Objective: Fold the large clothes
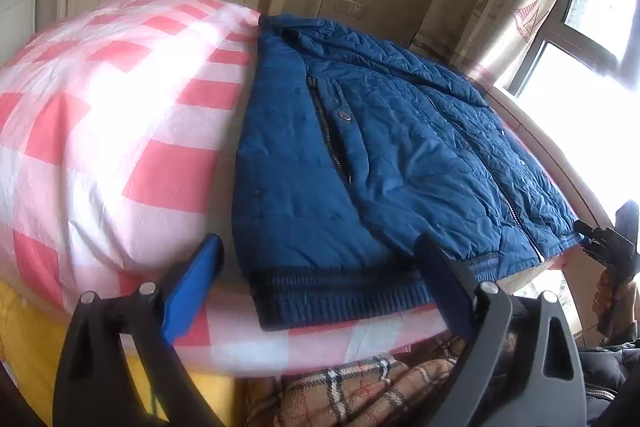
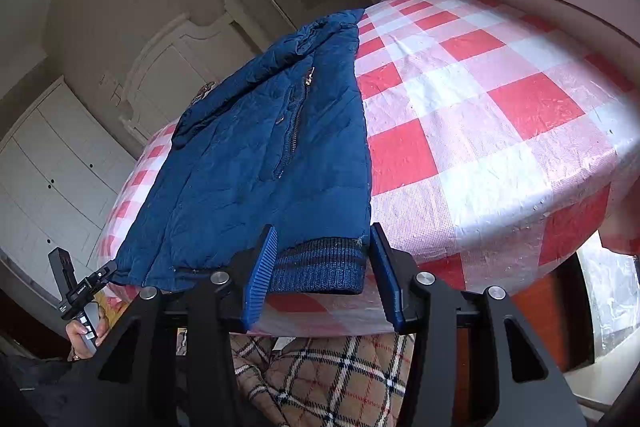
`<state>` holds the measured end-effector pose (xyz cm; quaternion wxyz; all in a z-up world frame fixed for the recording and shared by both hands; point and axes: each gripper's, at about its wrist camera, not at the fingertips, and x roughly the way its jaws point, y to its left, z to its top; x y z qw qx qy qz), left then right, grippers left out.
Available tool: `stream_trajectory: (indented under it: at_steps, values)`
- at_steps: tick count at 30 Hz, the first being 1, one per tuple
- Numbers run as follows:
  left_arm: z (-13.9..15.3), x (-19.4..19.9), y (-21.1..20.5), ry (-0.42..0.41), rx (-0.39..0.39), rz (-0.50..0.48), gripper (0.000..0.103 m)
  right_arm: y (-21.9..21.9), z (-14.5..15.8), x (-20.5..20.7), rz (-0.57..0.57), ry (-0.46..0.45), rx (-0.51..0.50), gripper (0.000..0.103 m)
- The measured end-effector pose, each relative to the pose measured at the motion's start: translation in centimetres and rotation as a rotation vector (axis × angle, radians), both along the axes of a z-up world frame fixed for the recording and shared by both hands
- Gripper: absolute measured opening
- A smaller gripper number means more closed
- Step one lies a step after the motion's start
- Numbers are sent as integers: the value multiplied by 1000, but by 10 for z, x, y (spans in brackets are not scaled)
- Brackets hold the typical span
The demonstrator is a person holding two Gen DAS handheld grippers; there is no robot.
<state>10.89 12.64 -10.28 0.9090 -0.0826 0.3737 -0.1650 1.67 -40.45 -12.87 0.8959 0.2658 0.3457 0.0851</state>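
- Lying flat on the checked bed cover (image 2: 480, 99): blue jacket (image 2: 256, 163), partly folded.
- Left gripper (image 1: 320, 279), right gripper (image 2: 320, 267): both released, flanking the jacket's ribbed hem (image 2: 324, 267).
- Risk: slick padding likely slips from a shallow pinch, undoing the fold.

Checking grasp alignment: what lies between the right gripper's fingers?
The jacket's knit hem lies between the right gripper's open fingers, seen in the right wrist view.

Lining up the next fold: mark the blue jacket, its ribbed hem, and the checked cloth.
blue jacket (image 1: 400, 147): left wrist view, quilted front panel.
ribbed hem (image 2: 320, 267): right wrist view, knit band between the open fingers.
checked cloth (image 2: 500, 107): right wrist view, bare red square.
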Motion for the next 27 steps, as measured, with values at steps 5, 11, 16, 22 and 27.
stream_trajectory:
  at_steps: [5,11,16,22,27]
  values:
    - [0,0,17,58,-145,-27,65,-9,-4,-3,34,5,71,47]
    - [-5,5,44,126,-304,9,54,-14,-10,-6,36,8,118,46]
    - [-2,5,37,166,-329,-32,68,-13,-16,-6,75,8,182,47]
    - [2,3,47,152,-480,-60,44,-11,-9,-6,105,-101,276,44]
    - [-4,13,54,192,-567,-37,69,-11,-12,6,25,-67,269,44]
